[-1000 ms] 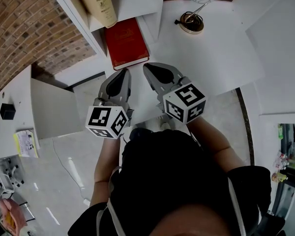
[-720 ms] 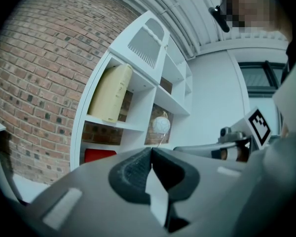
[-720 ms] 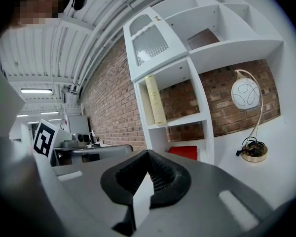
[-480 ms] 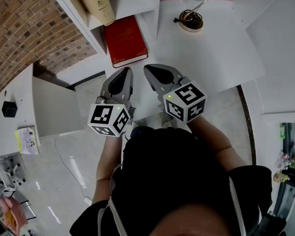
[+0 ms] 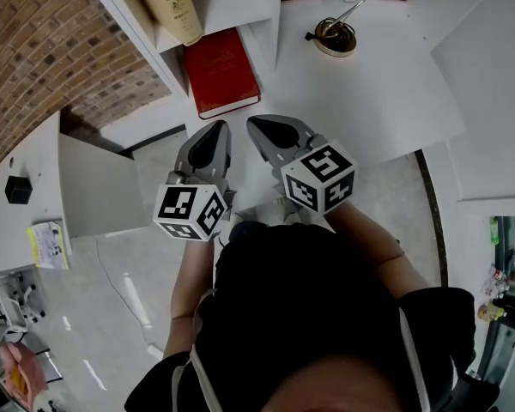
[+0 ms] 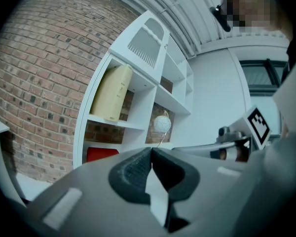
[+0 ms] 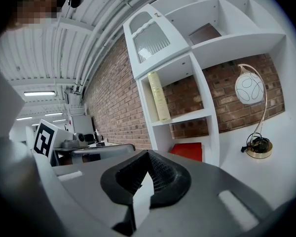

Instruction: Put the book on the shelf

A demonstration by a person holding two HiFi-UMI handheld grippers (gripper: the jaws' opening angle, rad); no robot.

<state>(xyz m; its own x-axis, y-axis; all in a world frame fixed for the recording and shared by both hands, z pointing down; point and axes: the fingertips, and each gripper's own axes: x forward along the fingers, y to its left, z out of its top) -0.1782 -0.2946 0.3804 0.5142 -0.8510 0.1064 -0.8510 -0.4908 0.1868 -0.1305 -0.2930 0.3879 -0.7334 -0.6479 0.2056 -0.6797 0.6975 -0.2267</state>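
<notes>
Both grippers are empty: the left gripper (image 6: 150,151) has its jaws pressed together on nothing, and the right gripper (image 7: 147,154) is closed the same way, pads meeting with only bare desk showing past them. I hold the pair side by side near my chest, over the near edge of the desk (image 5: 369,93) and well apart from the shelf (image 5: 270,24) at its far left corner. The red book (image 5: 221,71) lies flat in the shelf's bottom left bay, cover up, its near end seeming to poke a little past the front of the bay toward me. One bay higher, a cream book (image 5: 167,3) leans upright. A lamp (image 5: 335,37) stands near the desk's far edge, to the right of the shelf's divider, clear of both books. As I read it, the job is as good as done: the book is in a bay and neither gripper touches it. What may be left, if anything, is nudging that near end fully inside, and I cannot tell whether that is wanted.
</notes>
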